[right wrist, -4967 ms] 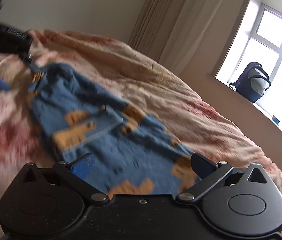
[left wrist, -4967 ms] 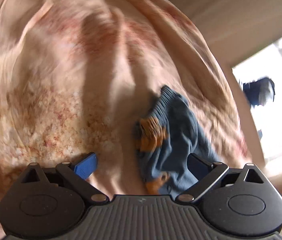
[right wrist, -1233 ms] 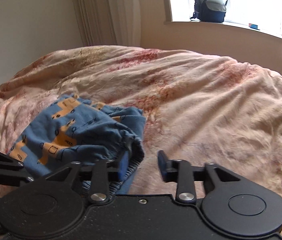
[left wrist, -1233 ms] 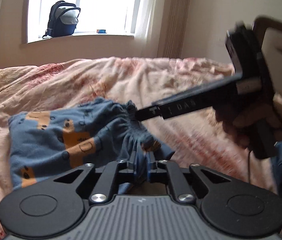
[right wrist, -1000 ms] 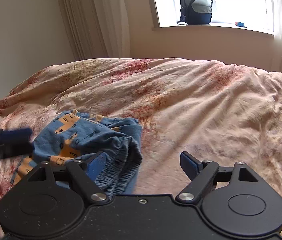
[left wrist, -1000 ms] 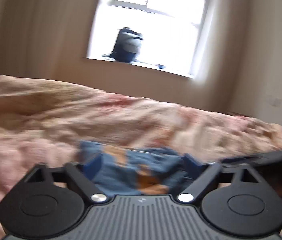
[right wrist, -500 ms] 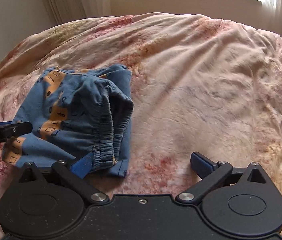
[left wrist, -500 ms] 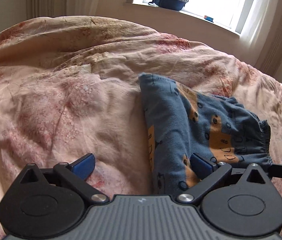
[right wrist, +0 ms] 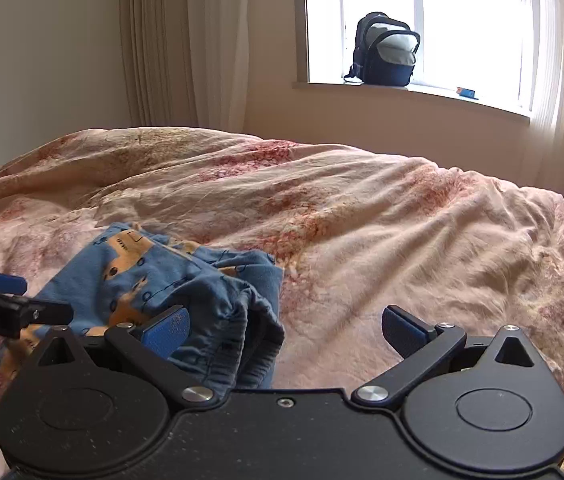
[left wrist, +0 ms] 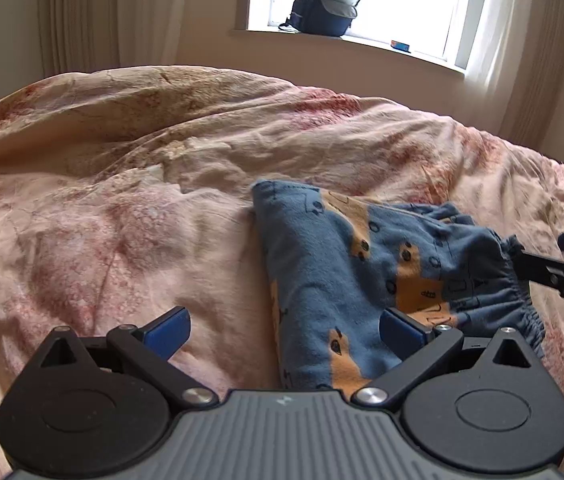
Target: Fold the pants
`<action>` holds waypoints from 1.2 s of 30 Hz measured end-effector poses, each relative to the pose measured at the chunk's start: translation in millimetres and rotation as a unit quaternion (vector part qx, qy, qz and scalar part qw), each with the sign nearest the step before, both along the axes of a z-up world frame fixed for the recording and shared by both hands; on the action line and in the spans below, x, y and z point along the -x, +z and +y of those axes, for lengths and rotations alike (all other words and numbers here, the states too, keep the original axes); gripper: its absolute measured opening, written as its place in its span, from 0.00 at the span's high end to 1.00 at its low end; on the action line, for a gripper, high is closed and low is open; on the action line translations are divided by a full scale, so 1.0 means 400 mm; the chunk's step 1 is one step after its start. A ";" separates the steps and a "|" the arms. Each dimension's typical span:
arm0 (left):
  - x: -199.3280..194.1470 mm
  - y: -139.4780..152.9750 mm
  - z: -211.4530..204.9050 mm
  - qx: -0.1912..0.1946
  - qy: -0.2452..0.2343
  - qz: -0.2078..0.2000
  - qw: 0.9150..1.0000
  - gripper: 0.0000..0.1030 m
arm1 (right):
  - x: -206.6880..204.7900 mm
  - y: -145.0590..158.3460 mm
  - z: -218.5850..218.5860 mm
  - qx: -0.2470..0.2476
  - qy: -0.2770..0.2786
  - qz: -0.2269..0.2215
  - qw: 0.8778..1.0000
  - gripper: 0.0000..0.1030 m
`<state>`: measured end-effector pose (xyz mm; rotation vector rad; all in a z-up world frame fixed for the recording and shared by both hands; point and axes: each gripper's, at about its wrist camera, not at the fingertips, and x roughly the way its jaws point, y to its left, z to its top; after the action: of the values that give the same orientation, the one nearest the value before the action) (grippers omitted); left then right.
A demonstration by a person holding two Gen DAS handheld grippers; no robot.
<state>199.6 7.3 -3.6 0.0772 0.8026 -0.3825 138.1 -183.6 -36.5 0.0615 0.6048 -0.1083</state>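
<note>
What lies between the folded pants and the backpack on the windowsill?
Only rumpled floral duvet, then bare wall below the sill; right wrist view shows it between pants and backpack.

The pants (left wrist: 346,276) lie on the bed cover (left wrist: 122,220); behind, a backpack (left wrist: 324,2) stands on the windowsill (left wrist: 242,34).

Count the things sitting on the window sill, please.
2: a dark backpack standing toward the sill's left, and a small blue and orange item lying further right. The sill's right end is washed out, so more may be hidden.
</note>
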 end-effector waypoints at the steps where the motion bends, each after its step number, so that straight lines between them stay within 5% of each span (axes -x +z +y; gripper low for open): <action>1: 0.001 -0.003 -0.003 -0.002 -0.003 0.001 1.000 0.00 | -0.003 -0.005 0.001 0.003 -0.007 -0.003 1.000 0.01; 16: -0.015 -0.036 0.002 0.002 -0.002 0.032 0.999 0.00 | -0.026 -0.055 -0.045 0.016 -0.039 0.013 0.999 0.01; 20: -0.022 -0.021 0.026 0.034 0.018 0.033 0.999 0.00 | -0.014 -0.035 -0.047 -0.007 -0.029 -0.014 0.999 0.01; 26: -0.133 0.007 0.023 0.109 0.015 0.031 0.993 0.00 | -0.045 -0.021 -0.008 0.025 0.017 -0.035 0.999 0.01; 30: -0.189 -0.043 0.037 0.083 0.031 0.046 0.995 0.00 | -0.102 -0.054 -0.021 0.043 0.012 -0.002 0.999 0.01; 33: -0.194 -0.057 0.054 0.103 0.033 0.051 0.993 0.00 | -0.109 -0.058 -0.050 0.048 -0.031 -0.010 0.998 0.01; 36: -0.184 -0.039 0.041 0.082 0.024 0.040 0.996 0.00 | -0.094 -0.034 -0.069 0.033 -0.039 -0.026 0.998 0.01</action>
<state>273.1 23.9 -19.3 -0.1119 0.8466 -0.4068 175.7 -211.1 -49.9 0.0242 0.5462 -0.2014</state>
